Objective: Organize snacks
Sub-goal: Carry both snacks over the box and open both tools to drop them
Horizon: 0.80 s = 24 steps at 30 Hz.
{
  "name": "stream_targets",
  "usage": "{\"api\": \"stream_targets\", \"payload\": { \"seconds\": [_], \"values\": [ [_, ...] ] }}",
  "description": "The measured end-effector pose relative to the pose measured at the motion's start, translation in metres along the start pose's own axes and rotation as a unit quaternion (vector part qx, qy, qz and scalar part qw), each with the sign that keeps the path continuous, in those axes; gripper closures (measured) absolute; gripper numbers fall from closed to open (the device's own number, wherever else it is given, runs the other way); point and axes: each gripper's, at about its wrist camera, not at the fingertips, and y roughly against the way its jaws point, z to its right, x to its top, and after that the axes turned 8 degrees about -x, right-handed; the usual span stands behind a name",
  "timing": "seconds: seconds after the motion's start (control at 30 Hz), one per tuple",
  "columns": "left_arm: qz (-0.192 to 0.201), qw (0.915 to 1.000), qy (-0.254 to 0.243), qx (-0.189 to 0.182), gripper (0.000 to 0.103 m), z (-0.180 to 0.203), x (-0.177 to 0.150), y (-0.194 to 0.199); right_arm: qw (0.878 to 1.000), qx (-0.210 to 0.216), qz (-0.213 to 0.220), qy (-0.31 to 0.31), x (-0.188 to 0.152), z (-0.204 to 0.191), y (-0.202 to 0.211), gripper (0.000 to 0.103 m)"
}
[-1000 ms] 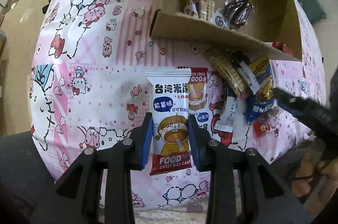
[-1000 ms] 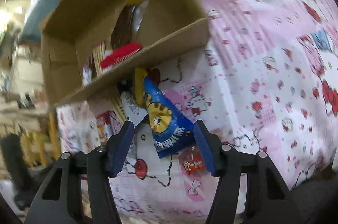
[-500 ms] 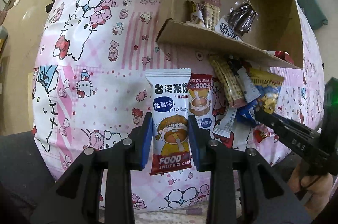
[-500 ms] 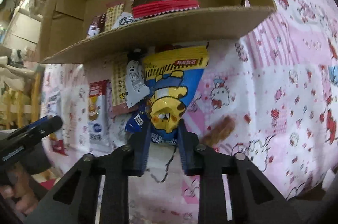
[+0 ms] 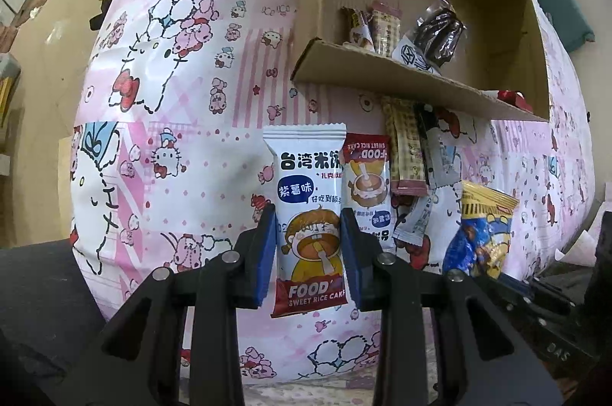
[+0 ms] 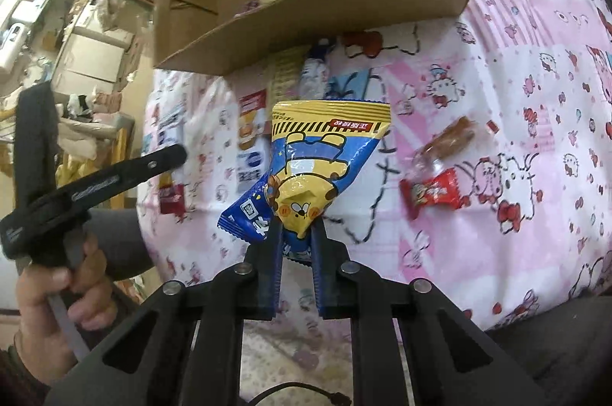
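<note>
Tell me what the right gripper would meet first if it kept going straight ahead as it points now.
Probably the cardboard box's near wall, reached first by the blue-and-yellow snack bag clamped in the right gripper. Depth is unclear.

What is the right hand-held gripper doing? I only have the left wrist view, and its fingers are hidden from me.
Observer: The right hand-held gripper is shut on one end of the blue-and-yellow bear bag, whose print is upside down.
Operator: My left hand-held gripper holds the rice cake packet. Is anything loose beyond the bag?
Observer: Yes. A red wrapped candy and a brown snack in a clear wrapper lie on the pink cloth, to the right of the bag.
</note>
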Motion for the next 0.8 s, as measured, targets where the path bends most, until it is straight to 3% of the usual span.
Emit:
{"api": "stream_targets", "payload": {
  "seconds": [0.43, 0.8],
  "values": [
    [0.039, 0.9985, -0.034, -0.018, 0.075, 0.011, -0.017, 0.043, 0.995, 0.049, 0.087, 0.018, -0.007, -0.012, 0.053, 0.090],
    [0.106, 0.9917, -0.070, -0.018, 0.075, 0.034, 0.020, 0.098, 0.988, 0.049, 0.146, 0.022, 0.030, -0.011, 0.095, 0.090]
  ]
}}
